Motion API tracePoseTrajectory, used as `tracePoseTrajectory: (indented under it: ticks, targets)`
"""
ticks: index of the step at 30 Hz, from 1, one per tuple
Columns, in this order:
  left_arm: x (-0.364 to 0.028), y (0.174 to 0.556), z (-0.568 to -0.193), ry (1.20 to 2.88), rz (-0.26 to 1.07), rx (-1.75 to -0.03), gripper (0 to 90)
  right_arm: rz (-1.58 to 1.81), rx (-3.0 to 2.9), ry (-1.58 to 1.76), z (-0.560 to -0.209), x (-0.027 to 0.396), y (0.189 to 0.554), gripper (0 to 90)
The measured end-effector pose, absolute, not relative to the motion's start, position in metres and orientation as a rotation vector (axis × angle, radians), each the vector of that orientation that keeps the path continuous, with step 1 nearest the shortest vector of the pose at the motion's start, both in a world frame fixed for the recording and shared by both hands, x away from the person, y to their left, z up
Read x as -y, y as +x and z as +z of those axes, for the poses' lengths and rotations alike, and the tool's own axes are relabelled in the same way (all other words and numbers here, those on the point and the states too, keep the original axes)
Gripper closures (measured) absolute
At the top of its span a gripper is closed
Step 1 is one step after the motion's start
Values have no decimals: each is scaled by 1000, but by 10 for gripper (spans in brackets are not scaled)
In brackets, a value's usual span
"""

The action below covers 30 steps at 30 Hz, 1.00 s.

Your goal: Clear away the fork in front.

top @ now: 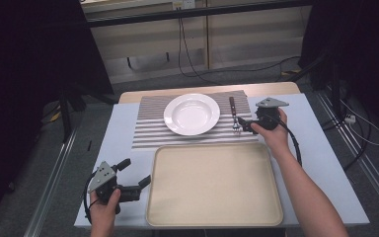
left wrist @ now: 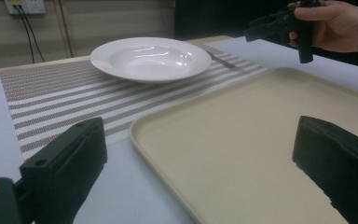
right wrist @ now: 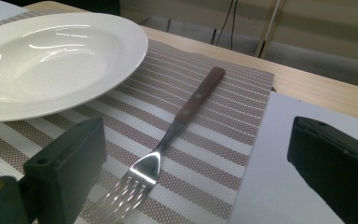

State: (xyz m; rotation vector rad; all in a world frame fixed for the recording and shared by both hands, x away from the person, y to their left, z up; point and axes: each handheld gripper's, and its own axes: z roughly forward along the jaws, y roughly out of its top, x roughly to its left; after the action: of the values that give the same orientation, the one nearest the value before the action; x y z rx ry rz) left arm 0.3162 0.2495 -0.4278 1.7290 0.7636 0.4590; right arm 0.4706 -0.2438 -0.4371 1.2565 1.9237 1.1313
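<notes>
Right gripper view has the fork [right wrist: 168, 140] lying flat on the striped placemat [right wrist: 205, 154] just beside the white plate [right wrist: 51, 60], its tines between the spread jaws of the right gripper [right wrist: 193, 186], its wooden handle pointing away. Nearer the person sits a beige tray [top: 214, 185]; the left gripper [top: 134, 174] hangs wide apart at the tray's left edge, holding nothing.

One round white ceramic plate [top: 191, 114], one wooden-handled steel fork [top: 234, 116], one striped woven placemat [top: 150, 129], one beige plastic tray [top: 214, 183].
</notes>
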Motion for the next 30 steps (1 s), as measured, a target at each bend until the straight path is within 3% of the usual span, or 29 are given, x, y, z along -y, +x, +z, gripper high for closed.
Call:
tracePoseTrajectory:
  ticks: [10, 14, 18, 30]
  targets:
    - [-250, 316, -429, 1734, 461, -765, 33, 1065, -1984, 1272, -435, 237, 493, 88]
    - [-250, 316, -429, 1736, 462, -765, 33, 1050, -2026, 1290, -437, 234, 500, 151]
    - [-250, 316, -429, 1733, 460, -770, 33, 1037, -2065, 1280, -440, 228, 504, 274]
    - [-250, 316, -430, 1742, 455, -767, 34, 969, -2128, 1349, -441, 217, 515, 468]
